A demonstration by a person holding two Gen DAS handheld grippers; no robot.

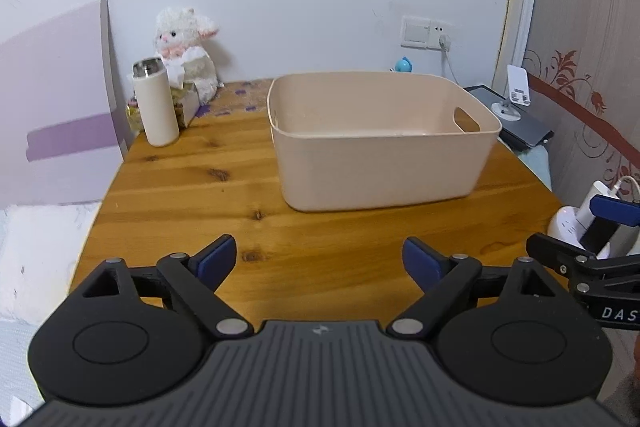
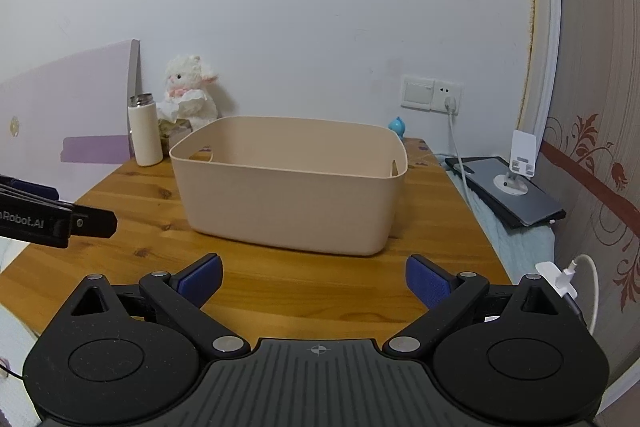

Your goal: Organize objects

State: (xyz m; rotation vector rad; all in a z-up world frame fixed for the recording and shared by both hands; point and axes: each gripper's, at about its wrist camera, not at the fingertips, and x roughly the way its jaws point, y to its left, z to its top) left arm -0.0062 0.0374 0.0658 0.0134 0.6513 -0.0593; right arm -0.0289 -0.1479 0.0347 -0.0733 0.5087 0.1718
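Note:
A beige plastic bin (image 1: 384,167) with cut-out handles stands on the wooden table (image 1: 192,187); what lies inside is hidden by its wall. It also shows in the right wrist view (image 2: 288,203). A white thermos bottle (image 1: 155,103) stands at the table's far left, next to a white plush lamb (image 1: 188,47) and a tissue box (image 1: 186,103). My left gripper (image 1: 318,263) is open and empty over the table's near edge. My right gripper (image 2: 314,279) is open and empty, to the right of the left one.
A purple-and-white board (image 1: 60,99) leans at the left. A small blue toy (image 2: 397,127) sits behind the bin. A dark tablet with a white phone stand (image 2: 516,183) lies on a cloth-covered surface at the right. A wall socket with a cable (image 2: 450,103) is behind.

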